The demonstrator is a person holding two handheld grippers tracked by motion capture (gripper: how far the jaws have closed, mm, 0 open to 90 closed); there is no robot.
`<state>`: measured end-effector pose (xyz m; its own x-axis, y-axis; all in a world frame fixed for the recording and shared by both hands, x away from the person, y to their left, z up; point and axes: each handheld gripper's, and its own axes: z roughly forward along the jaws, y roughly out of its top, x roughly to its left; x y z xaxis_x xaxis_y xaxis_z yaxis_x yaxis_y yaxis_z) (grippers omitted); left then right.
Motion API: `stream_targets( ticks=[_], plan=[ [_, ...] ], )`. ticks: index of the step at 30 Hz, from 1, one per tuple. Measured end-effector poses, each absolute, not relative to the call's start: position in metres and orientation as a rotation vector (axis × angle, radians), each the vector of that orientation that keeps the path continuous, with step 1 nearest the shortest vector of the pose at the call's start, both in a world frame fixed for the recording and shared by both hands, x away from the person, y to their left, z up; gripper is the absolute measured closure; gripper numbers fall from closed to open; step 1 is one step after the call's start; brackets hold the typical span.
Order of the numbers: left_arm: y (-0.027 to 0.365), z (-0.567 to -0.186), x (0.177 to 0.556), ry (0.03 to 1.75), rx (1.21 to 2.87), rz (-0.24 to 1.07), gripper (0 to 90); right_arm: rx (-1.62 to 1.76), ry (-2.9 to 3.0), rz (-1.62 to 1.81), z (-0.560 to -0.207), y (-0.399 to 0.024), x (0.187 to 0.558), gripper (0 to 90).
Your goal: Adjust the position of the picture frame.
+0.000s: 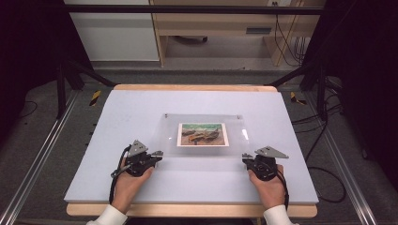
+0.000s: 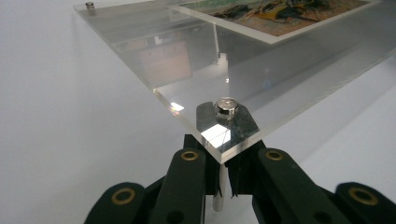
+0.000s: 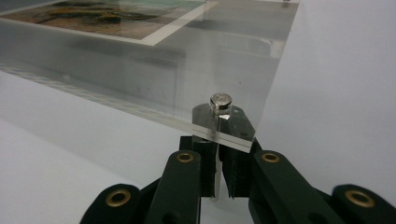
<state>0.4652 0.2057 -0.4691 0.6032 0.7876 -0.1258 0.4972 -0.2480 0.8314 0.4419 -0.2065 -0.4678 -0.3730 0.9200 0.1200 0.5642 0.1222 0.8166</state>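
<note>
My left gripper (image 2: 223, 175) has its jaws pressed together on the metal standoff post (image 2: 219, 198) under the near left corner of the clear acrylic frame (image 2: 154, 56). The post's round cap (image 2: 226, 106) sits on top of the panel just above the jaws. My right gripper (image 3: 219, 172) is likewise closed on the right standoff post (image 3: 215, 179) beneath the near right corner, with its cap (image 3: 220, 100) visible on the panel surface.

In the high view, the left gripper (image 1: 157, 153) and right gripper (image 1: 246, 157) sit at the two near corners of the frame (image 1: 206, 161). Each is held by a hand, the left hand (image 1: 129, 180) and the right hand (image 1: 270, 185), both entering from the bottom edge.

The frame lies near the centre of the pale table (image 1: 141, 108). A landscape picture (image 1: 202, 134) with a white border is mounted in the middle of the frame. Two further caps mark the far corners.
</note>
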Motion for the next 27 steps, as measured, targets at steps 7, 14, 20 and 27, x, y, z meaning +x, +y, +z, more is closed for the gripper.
stream_targets(
  ticks=[7,14,20,27],
  plan=[
    [0.204,-0.473,0.465,1.033,1.924,0.399,83.6,1.447,1.995,1.121,-0.471,-0.206,0.443,84.1],
    [0.205,-0.474,0.465,1.028,1.924,0.389,83.4,1.461,1.995,1.141,-0.471,-0.208,0.443,81.7],
    [0.205,-0.473,0.465,1.031,1.925,0.379,80.1,1.471,2.002,1.156,-0.471,-0.208,0.443,76.6],
    [0.213,-0.468,0.461,1.043,1.917,0.346,47.9,1.422,2.008,1.134,-0.465,-0.21,0.432,45.8]
  ],
)
